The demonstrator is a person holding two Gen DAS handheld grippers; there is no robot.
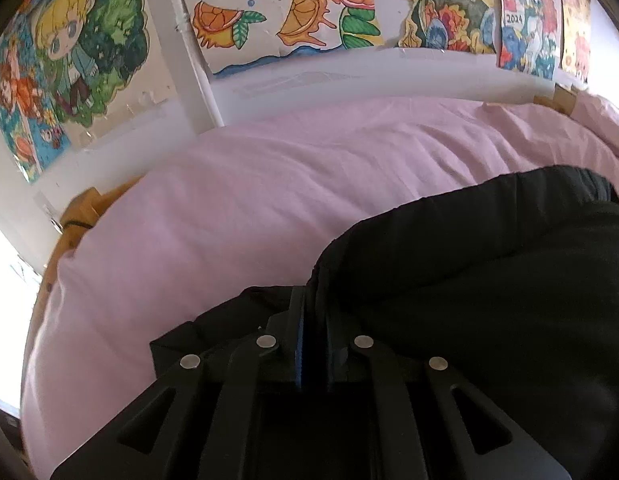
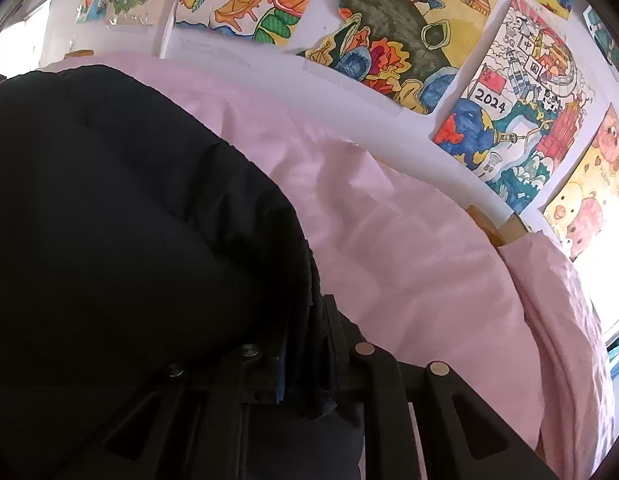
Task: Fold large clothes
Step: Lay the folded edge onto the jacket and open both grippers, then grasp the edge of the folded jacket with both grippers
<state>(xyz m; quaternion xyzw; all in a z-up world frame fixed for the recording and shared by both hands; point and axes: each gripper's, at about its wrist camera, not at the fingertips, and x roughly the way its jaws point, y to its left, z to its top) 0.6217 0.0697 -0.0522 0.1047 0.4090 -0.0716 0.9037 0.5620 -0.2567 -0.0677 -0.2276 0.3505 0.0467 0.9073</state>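
A: What is seen first, from the biggest thing?

B: A bed covered with a pink sheet [image 1: 237, 216] is seen, with coloured drawings [image 1: 305, 12] fixed on the white wall behind it. On the sheet a large black padded garment [image 1: 489, 280] is laid, thick and puffy.

A: Where is the garment placed against the two claws?

B: It is spread between them. In the left wrist view it is found to the right of the left gripper [image 1: 309, 320]; in the right wrist view the black padded garment [image 2: 129, 220] is found to the left of the right gripper [image 2: 305, 344]. So each claw is set at one outer edge, and the long axis of the garment is judged to run from one claw to the other, roughly along the wall.

A: And the jaws?

B: Both pairs are brought nearly together. An edge of dark fabric is seen between each pair, so each claw is judged to be pinching the garment. No arm is nearer; both edges are held equally.

A: What is asked by the next move?

B: Probably both edges must be carried together, evenly, so the fold is kept straight.
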